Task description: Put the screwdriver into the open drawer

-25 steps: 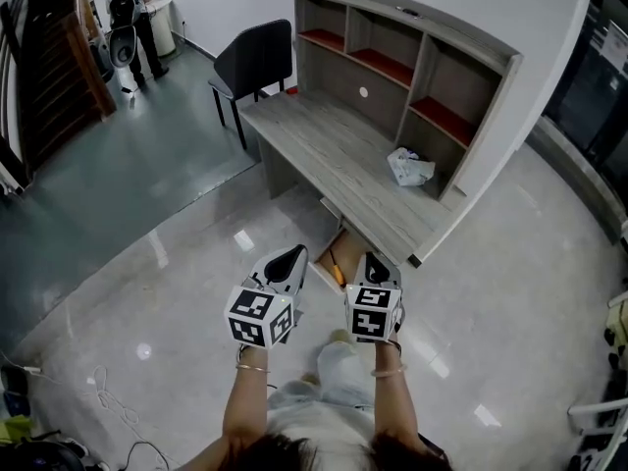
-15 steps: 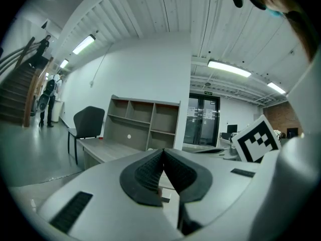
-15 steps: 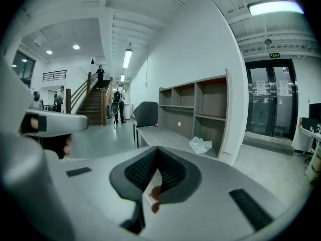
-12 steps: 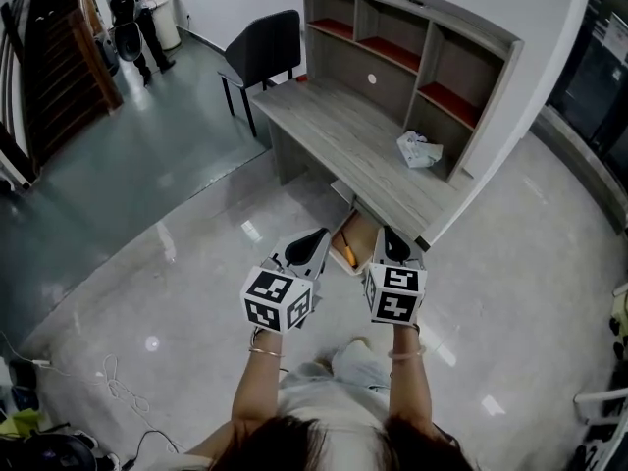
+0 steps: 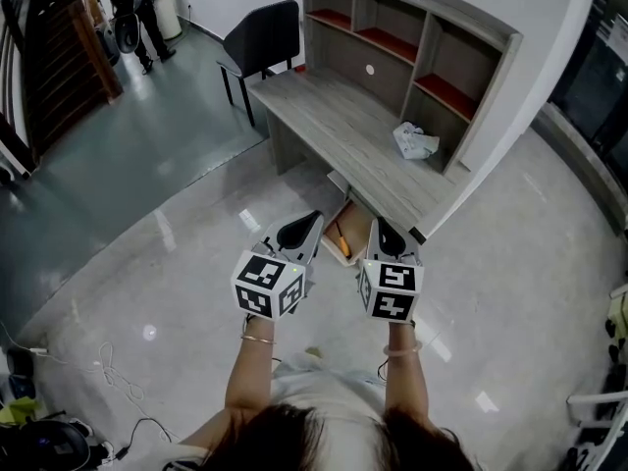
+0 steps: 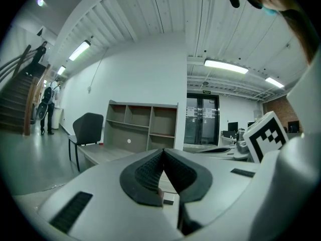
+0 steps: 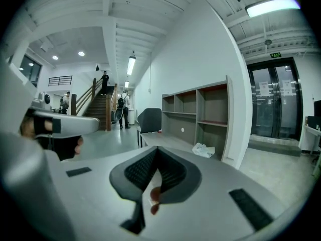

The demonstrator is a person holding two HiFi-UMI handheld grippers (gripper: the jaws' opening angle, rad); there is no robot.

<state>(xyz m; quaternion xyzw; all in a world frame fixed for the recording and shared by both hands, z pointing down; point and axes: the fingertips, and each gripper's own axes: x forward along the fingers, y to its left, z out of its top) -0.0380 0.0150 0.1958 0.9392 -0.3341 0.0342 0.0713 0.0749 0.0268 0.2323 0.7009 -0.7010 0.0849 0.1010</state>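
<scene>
The open drawer (image 5: pixel 350 252) juts out from under the front edge of the grey desk (image 5: pixel 334 130). An orange screwdriver (image 5: pixel 337 235) lies inside it. My left gripper (image 5: pixel 304 226) hovers just left of the drawer, its jaws pressed together with nothing between them. My right gripper (image 5: pixel 385 232) hangs just right of the drawer, also shut and empty. In the left gripper view the left gripper (image 6: pixel 163 153) points at the desk and its shelves. In the right gripper view the right gripper (image 7: pixel 156 150) does the same. Both grippers partly hide the drawer.
A shelf unit (image 5: pixel 412 42) stands on the desk's back, with a crumpled white bag (image 5: pixel 413 140) in front of it. A black chair (image 5: pixel 260 37) sits at the desk's far end. Cables (image 5: pixel 93 395) lie on the glossy floor at left. A person (image 5: pixel 137 3) stands far off.
Both grippers stay shut and side by side. They sit a little higher in the head view, nearer the drawer's sides. The camera has shifted slightly.
</scene>
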